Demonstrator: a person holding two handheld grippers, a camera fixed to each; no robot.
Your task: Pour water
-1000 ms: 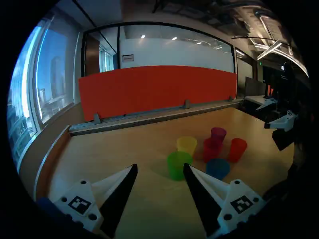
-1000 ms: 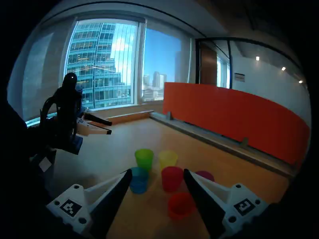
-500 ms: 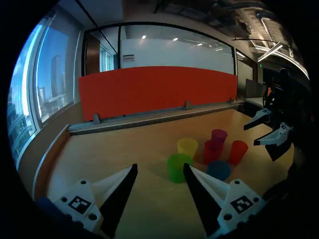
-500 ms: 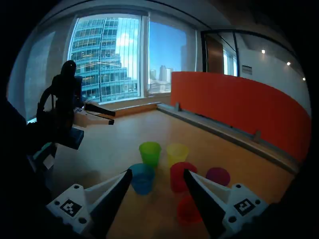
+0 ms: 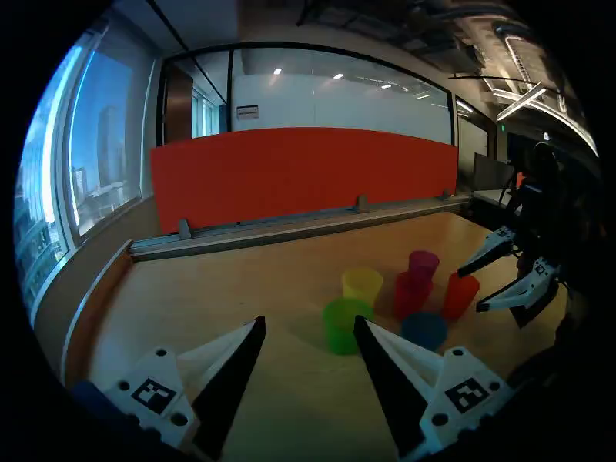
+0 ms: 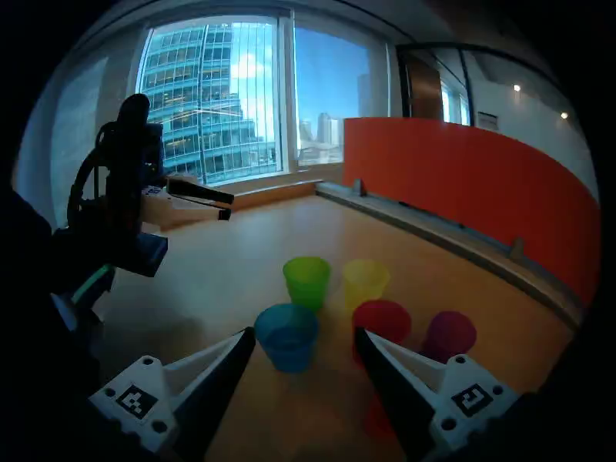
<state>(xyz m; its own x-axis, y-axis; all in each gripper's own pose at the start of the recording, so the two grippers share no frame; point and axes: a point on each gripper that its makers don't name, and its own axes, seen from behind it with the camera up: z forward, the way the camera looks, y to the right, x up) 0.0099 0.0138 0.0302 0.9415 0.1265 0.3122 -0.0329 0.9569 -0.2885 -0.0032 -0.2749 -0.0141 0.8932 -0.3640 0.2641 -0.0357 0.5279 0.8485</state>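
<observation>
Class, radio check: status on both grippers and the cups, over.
Left gripper open, empty, short of the green cup. Right gripper open, empty, at the orange cup. Red cup stands close beside it.

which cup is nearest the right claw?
The translucent orange plastic cup: it sits right at the right claw's fingertips in the left gripper view, while the rest stand farther off.

Smooth translucent plastic in the cups. Pale wood with a soft satin sheen across the bench. Matt white plastic, black inner faces, on left tongs and right tongs. Matt orange on the screen; grey metal along its rail.
</observation>
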